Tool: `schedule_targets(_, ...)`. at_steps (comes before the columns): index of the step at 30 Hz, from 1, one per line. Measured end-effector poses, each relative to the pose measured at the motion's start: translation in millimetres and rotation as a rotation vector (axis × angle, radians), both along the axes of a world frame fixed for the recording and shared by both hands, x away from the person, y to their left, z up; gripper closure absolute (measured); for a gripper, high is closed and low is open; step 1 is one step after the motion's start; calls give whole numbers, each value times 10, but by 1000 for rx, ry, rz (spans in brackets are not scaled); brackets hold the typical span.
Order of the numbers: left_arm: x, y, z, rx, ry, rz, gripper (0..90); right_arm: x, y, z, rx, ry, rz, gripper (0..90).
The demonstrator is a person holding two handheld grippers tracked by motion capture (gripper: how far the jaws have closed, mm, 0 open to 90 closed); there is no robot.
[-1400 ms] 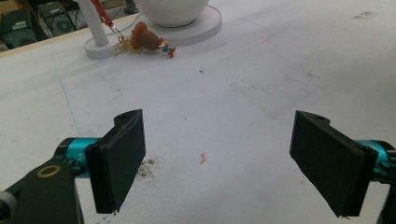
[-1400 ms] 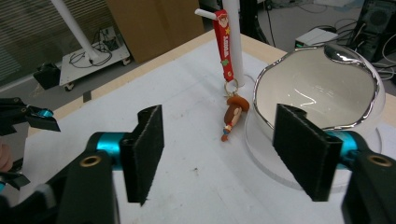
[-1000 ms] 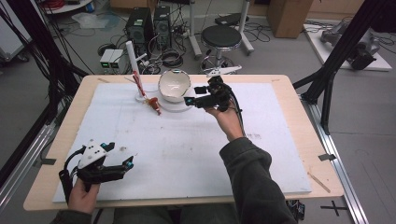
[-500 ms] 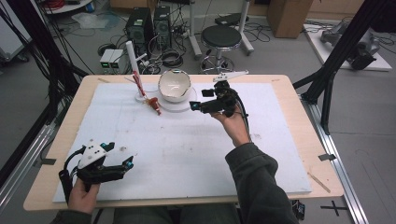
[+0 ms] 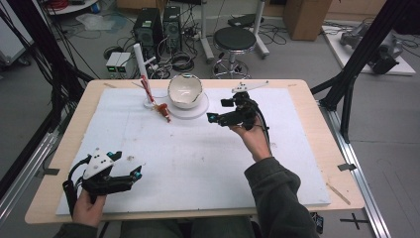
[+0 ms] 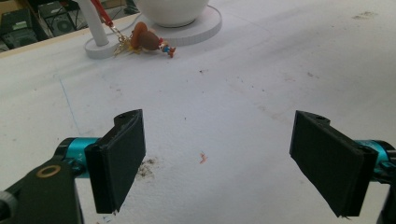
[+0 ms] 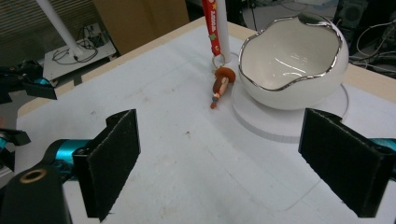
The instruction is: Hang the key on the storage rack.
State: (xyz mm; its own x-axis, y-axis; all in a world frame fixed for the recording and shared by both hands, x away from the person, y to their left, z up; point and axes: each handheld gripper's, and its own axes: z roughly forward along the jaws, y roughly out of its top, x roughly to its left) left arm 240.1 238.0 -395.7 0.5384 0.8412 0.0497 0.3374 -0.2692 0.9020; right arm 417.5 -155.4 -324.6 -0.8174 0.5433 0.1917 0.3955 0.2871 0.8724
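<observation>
A white egg-shaped bowl (image 5: 184, 90) with a silver rim sits on a round white base (image 5: 198, 110) at the back of the table. Left of it stands a white post (image 5: 141, 64) with a red lanyard; its small figure keychain (image 5: 164, 113) lies on the mat. My right gripper (image 5: 219, 110) hovers just right of the base. Its jaws have just been opening and now stand open with nothing between them. From the right gripper (image 7: 219, 163) I look at the bowl (image 7: 294, 60) and figure (image 7: 220, 86). Near the front left, my left gripper (image 5: 126, 164) is open and holds nothing.
A white mat (image 5: 198, 163) covers most of the wooden table (image 5: 322, 148). Black frame struts (image 5: 346, 89) rise at the right and left sides. Behind the table stand a stool (image 5: 237, 39) and computer cases (image 5: 148, 25) on the floor.
My right gripper has drawn back from the bowl, to the right and slightly toward the person, and its jaws stand wider. The left gripper has kept still.
</observation>
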Motion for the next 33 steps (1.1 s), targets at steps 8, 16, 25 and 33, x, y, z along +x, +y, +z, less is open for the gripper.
schedule_targets(8, 7, -9, -4, 1, 1, -4, 187, -40, -116, -50, 2, 0, -10, 117)
schedule_targets(16, 10, -16, -5, -3, 3, -2, 187, -100, -206, -102, -7, -4, -20, 116)
schedule_targets(25, 14, -17, -7, -2, 2, -1, 187, -166, -308, -168, -23, -9, -36, 116)
schedule_targets(33, 17, -18, -9, 0, 9, -5, 187, -237, -378, -222, -36, -6, -45, 116)
